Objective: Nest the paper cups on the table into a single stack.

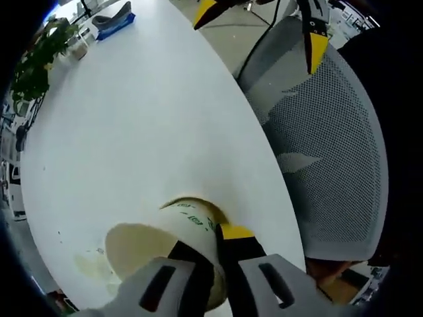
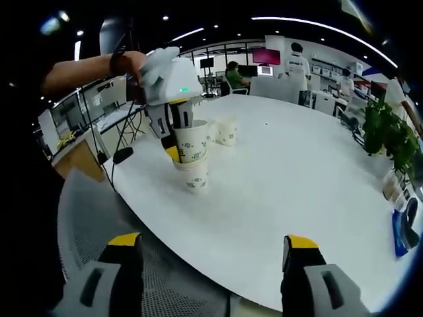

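My left gripper (image 1: 211, 244) is shut on the rim of a white paper cup with green print (image 1: 149, 251), one jaw inside it and one outside. That cup sits partly inside another cup, whose rim (image 1: 198, 203) shows just beyond it on the white table (image 1: 145, 119). In the right gripper view a hand holds the left gripper (image 2: 175, 135) on the upper cup (image 2: 192, 140), which is nested in the lower cup (image 2: 193, 177). More cups (image 2: 226, 131) stand just behind. My right gripper (image 2: 213, 242) hangs open and empty off the table's near edge, and it shows above the chair (image 1: 261, 32).
A grey mesh chair (image 1: 330, 158) stands against the table's edge below my right gripper. A potted plant (image 2: 386, 135) and a blue object (image 2: 400, 231) sit at the table's far end. People and desks are in the background.
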The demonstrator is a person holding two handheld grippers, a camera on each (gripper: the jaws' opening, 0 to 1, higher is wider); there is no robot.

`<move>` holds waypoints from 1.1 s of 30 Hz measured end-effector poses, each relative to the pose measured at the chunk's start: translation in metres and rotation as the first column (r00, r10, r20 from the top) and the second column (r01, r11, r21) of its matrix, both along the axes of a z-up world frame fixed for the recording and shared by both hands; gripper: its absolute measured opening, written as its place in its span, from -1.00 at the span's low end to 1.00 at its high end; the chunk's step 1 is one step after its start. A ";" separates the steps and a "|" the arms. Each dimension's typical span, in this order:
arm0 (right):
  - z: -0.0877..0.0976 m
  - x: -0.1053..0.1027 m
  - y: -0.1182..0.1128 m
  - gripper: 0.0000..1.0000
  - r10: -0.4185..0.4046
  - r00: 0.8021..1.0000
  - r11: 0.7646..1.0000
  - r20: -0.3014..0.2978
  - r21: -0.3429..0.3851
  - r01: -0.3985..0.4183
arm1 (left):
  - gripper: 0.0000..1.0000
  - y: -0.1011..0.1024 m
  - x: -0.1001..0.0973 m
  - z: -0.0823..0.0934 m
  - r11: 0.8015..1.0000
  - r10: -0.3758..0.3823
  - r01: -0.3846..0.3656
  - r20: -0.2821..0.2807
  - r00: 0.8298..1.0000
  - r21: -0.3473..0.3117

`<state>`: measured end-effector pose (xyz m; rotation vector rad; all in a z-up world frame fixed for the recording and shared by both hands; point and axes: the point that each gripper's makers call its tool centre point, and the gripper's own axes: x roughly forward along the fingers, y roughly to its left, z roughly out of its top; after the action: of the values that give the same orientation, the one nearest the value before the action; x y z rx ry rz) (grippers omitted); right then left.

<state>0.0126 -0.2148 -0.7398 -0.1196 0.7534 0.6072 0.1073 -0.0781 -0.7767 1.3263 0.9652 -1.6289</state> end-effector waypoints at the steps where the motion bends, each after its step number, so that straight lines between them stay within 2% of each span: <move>1: 0.000 0.000 -0.001 0.76 -0.002 1.000 1.000 -0.001 0.001 0.002 | -1.00 0.000 0.001 0.000 1.000 -0.001 0.001 -0.001 1.000 0.002; 10: -0.001 0.001 0.000 0.76 -0.005 1.000 1.000 -0.003 0.005 0.005 | -0.88 0.002 0.000 0.009 1.000 -0.011 0.011 -0.016 1.000 0.002; 20: 0.000 0.002 0.002 0.75 -0.003 1.000 1.000 -0.002 0.006 0.003 | -0.86 0.000 0.006 0.027 1.000 -0.015 0.015 0.013 1.000 -0.012; 33: 0.003 0.006 0.006 0.77 0.005 1.000 1.000 0.006 0.004 -0.005 | -0.78 0.003 0.011 0.037 1.000 -0.018 0.018 0.027 0.999 -0.021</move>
<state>0.0183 -0.2086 -0.7367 -0.1196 0.7466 0.6125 0.1180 -0.0754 -0.7402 1.3421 0.9199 -1.6270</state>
